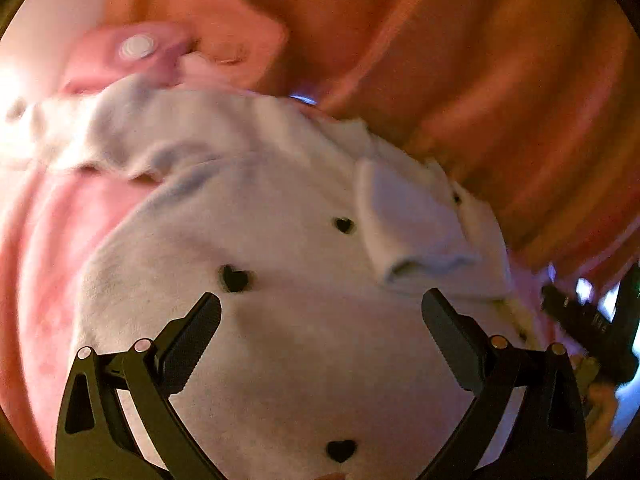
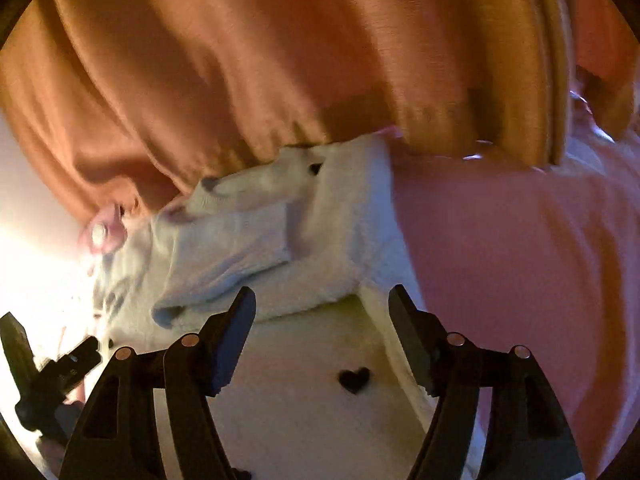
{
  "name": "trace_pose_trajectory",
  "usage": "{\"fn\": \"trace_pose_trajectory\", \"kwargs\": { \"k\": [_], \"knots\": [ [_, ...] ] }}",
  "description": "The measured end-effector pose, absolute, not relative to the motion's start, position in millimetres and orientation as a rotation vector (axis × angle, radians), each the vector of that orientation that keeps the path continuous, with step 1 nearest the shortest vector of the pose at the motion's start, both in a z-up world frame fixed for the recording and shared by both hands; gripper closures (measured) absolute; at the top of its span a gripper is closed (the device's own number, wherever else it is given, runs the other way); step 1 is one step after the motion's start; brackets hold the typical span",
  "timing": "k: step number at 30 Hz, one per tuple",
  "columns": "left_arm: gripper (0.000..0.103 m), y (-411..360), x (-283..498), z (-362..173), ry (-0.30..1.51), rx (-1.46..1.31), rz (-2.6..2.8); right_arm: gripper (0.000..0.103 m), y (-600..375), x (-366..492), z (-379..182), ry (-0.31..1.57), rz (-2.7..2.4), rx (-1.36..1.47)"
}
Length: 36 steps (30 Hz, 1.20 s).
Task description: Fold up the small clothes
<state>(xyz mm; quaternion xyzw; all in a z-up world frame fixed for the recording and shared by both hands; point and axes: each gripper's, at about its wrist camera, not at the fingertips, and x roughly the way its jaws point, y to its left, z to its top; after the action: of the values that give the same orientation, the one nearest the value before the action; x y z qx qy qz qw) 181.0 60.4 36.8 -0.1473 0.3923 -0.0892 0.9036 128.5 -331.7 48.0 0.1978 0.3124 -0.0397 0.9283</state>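
A small white fleece garment [image 1: 304, 352] with black heart shapes lies spread on a pink sheet [image 1: 52, 240]. One sleeve [image 1: 404, 224] is folded in across its body. My left gripper [image 1: 322, 308] hovers over the garment's middle, open wide, with nothing between its fingers. In the right wrist view the same garment [image 2: 288, 400] shows its folded sleeve [image 2: 232, 252] and a thick side edge [image 2: 384, 320]. My right gripper [image 2: 323, 300] stands open over that edge, and its pads do not press on the cloth.
Orange cloth [image 2: 280, 60] hangs in folds behind the garment in both views. A pink item with a round white centre [image 1: 136, 46] lies past the garment's far end. Pink sheet [image 2: 520, 260] spreads to the right.
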Motion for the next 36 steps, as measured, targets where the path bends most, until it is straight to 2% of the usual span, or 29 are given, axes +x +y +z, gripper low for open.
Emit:
{"fn": "trace_pose_trajectory", "kwargs": {
  "k": [4,8,10,11,12,13,14,19,21,23,24,26,29,31,33,36],
  "knots": [
    [0.005,38,176,35,0.796,-0.188,-0.172,0.035,-302,184,40,0.742,-0.016,0.325],
    [0.005,46,174,28,0.818,-0.206,-0.160,0.035,-293,241,19,0.822,-0.027,0.425],
    [0.005,55,173,28,0.808,-0.212,-0.134,0.040,-292,257,13,0.852,-0.059,0.458],
    [0.005,58,173,28,0.806,-0.213,-0.122,0.055,-294,258,11,0.860,-0.070,0.464],
    [0.005,60,174,29,0.804,-0.215,-0.119,0.084,-295,263,14,0.861,-0.101,0.459],
    [0.005,65,175,30,0.803,-0.225,-0.114,0.096,-298,262,18,0.846,-0.119,0.463],
    [0.005,68,176,32,0.802,-0.239,-0.114,0.097,-304,257,32,0.791,-0.120,0.503],
    [0.005,82,176,38,0.795,-0.305,-0.131,0.097,-289,230,125,0.505,-0.052,0.521],
    [0.005,86,176,38,0.793,-0.332,-0.145,0.097,-260,239,149,0.473,0.068,0.522],
    [0.005,87,177,39,0.792,-0.349,-0.161,0.094,-215,263,156,0.509,0.253,0.500],
    [0.005,87,176,39,0.789,-0.351,-0.166,0.090,-179,281,151,0.561,0.373,0.459],
    [0.005,89,177,37,0.788,-0.347,-0.166,0.087,-129,304,133,0.655,0.441,0.357],
    [0.005,94,184,31,0.823,-0.348,-0.167,0.086,-138,296,121,0.623,0.351,0.373],
    [0.005,102,188,27,0.837,-0.377,-0.156,0.077,-175,274,113,0.587,0.179,0.344],
    [0.005,109,193,25,0.846,-0.440,-0.158,0.061,-211,252,102,0.576,0.011,0.277],
    [0.005,112,214,16,0.890,-0.548,-0.164,0.048,-276,232,71,0.657,-0.192,0.228]
  ]
}}
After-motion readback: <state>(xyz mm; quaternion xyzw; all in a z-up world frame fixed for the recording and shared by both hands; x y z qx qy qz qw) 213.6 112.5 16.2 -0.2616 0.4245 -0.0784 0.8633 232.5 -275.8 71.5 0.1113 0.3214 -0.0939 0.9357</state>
